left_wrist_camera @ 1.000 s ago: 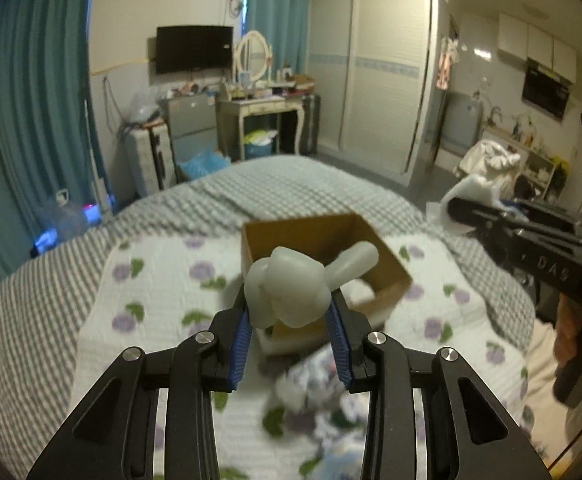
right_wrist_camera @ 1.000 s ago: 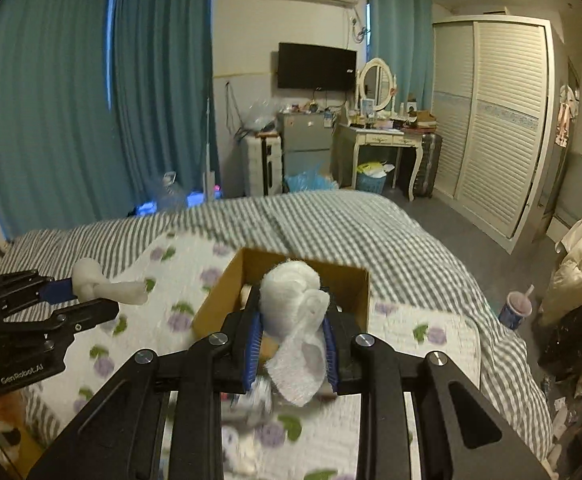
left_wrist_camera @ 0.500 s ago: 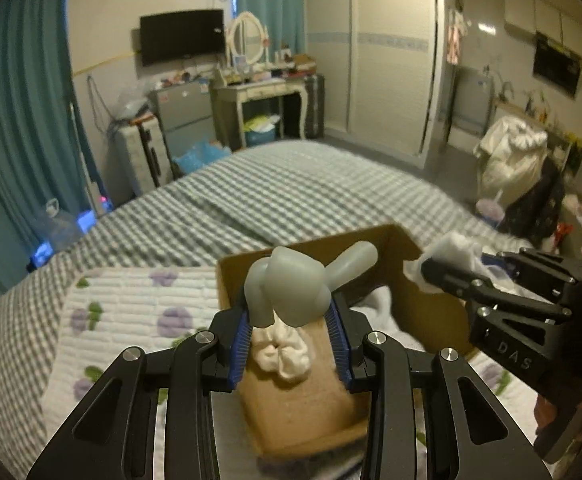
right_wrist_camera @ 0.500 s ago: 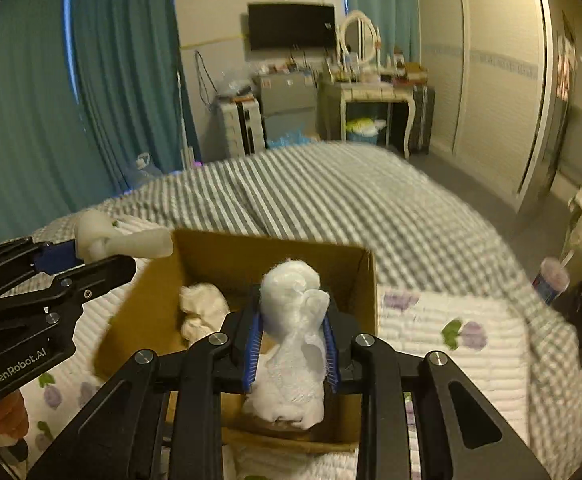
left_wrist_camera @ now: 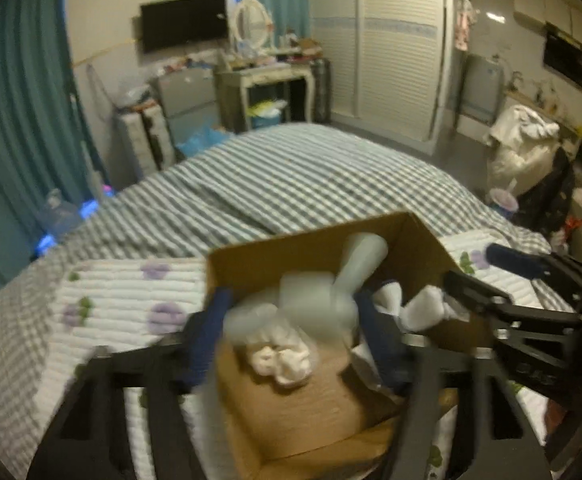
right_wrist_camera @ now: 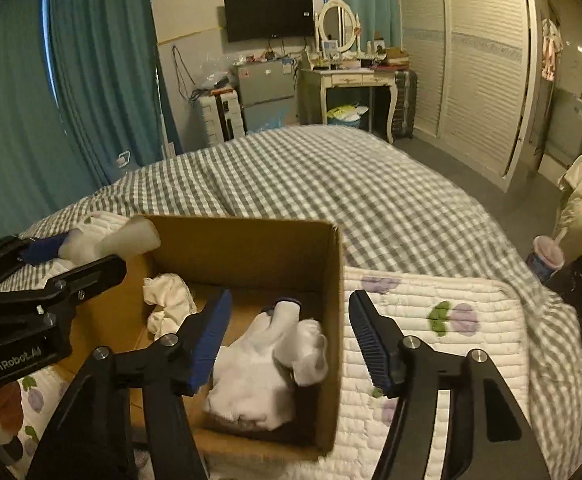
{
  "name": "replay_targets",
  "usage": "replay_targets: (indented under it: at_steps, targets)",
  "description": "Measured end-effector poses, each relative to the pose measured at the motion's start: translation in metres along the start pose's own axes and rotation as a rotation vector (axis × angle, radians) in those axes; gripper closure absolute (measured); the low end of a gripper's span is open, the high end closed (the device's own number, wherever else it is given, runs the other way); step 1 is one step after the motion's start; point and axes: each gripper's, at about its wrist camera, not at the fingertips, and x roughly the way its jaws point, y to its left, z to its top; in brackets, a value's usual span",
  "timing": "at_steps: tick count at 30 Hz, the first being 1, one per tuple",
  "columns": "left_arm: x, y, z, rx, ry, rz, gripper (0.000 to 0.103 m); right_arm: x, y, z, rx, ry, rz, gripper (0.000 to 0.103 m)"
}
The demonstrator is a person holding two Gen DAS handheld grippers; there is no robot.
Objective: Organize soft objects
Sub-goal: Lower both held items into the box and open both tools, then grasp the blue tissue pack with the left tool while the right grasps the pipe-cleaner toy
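Observation:
A brown cardboard box (right_wrist_camera: 331,264) sits on the white floral quilt on the bed; it also shows in the left wrist view (left_wrist_camera: 251,252). My right gripper (right_wrist_camera: 287,336) is open over the box, and a white sock bundle (right_wrist_camera: 267,368) lies in the box below it. A crumpled white cloth (right_wrist_camera: 169,300) lies in the box's left part. My left gripper (left_wrist_camera: 291,332) is spread wide above the box with a pale grey-white soft toy (left_wrist_camera: 323,296) between its blurred fingers; the same toy (right_wrist_camera: 107,240) shows at the box's left rim.
A grey checked bedspread (right_wrist_camera: 331,184) covers the bed beyond the floral quilt (right_wrist_camera: 451,312). A cup with a straw (right_wrist_camera: 547,256) stands on the floor at the right. Teal curtains, a dresser and a wardrobe line the room's far side.
My right gripper has opened and let the white sock bundle drop into the box. My left gripper has spread open over the box, and the pale toy is blurred between its fingers.

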Motion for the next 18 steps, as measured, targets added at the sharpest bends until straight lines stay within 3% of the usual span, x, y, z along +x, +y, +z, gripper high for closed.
replay_targets:
  at_steps: [4, 8, 10, 11, 13, 18]
  targets:
    - [-0.049, 0.002, 0.009, -0.006, -0.052, 0.013, 0.022, -0.048, 0.005, 0.007, -0.01, -0.033, -0.024, 0.041]
    - [-0.109, 0.003, 0.015, -0.009, -0.114, 0.016, 0.022, -0.113, 0.018, 0.012, -0.059, -0.08, -0.059, 0.027]
    - [-0.143, 0.004, 0.013, -0.009, -0.148, 0.019, 0.016, -0.145, 0.026, 0.011, -0.073, -0.099, -0.065, 0.02]
    - [-0.158, 0.006, 0.01, -0.014, -0.165, 0.03, 0.008, -0.162, 0.031, 0.009, -0.083, -0.105, -0.066, 0.017]
    - [-0.187, 0.009, 0.003, -0.022, -0.211, 0.044, 0.007, -0.191, 0.041, 0.003, -0.104, -0.108, -0.066, 0.012]
    - [-0.223, 0.011, -0.018, -0.042, -0.207, 0.039, 0.007, -0.241, 0.058, -0.025, -0.124, -0.099, -0.051, 0.004]
